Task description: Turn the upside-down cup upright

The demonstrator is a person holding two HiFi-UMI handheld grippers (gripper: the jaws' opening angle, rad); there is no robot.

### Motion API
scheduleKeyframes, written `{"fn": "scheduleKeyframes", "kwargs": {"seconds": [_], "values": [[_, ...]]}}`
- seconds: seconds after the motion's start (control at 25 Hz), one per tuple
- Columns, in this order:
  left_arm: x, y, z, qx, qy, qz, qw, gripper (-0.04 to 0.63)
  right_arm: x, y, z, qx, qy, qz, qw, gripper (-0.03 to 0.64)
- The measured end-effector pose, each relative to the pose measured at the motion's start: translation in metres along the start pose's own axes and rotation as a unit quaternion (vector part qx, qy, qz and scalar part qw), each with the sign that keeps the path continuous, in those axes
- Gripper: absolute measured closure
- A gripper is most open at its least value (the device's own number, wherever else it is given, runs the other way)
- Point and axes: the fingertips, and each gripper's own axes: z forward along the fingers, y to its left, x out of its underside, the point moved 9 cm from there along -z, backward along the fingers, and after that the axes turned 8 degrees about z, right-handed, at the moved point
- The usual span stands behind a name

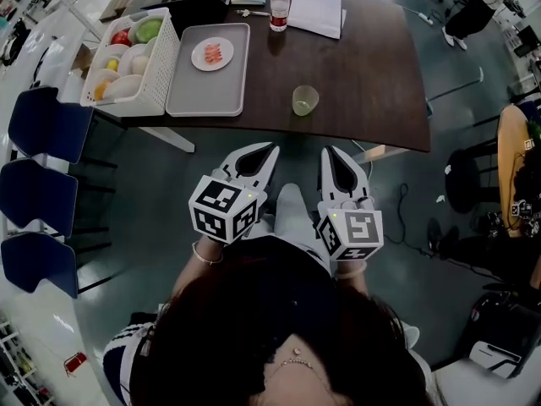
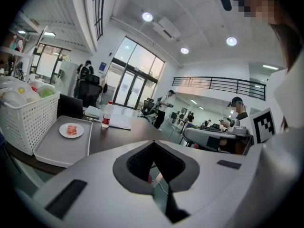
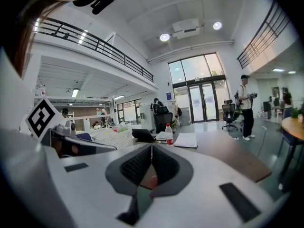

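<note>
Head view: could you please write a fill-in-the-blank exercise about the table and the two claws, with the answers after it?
1. The small plate lies on the grey ____.
2. In the head view, the white basket stands directly ____ of the tray.
3. The bottle has a ____ cap.
4. The left claw and the right claw are both ____ and hold nothing.
Missing words: tray; left; red; shut.
</note>
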Motion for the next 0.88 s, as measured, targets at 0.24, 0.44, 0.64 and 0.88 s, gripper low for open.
{"fn": "scheduleKeyframes", "kwargs": {"seconds": [0.24,0.44,0.64,0.88], "values": [[-0.004,0.014,0.024,-0.017,0.002,-0.002,0.9999,0.594,-0.003,-0.020,0.026,-0.010,0.001,0.004,1.000,0.600],[-0.014,0.023,0.056,-0.036,0.004,-0.003,0.9994,0.594,-0.013,-0.047,0.053,-0.029,0.008,0.002,1.000,0.600],[-0.024,0.030,0.087,-0.056,0.000,-0.006,0.9984,0.594,-0.022,-0.072,0.081,-0.054,0.013,-0.003,0.998,0.600],[-0.034,0.037,0.108,-0.076,-0.007,-0.009,0.9971,0.594,-0.028,-0.090,0.109,-0.078,0.023,-0.008,0.997,0.600]]}}
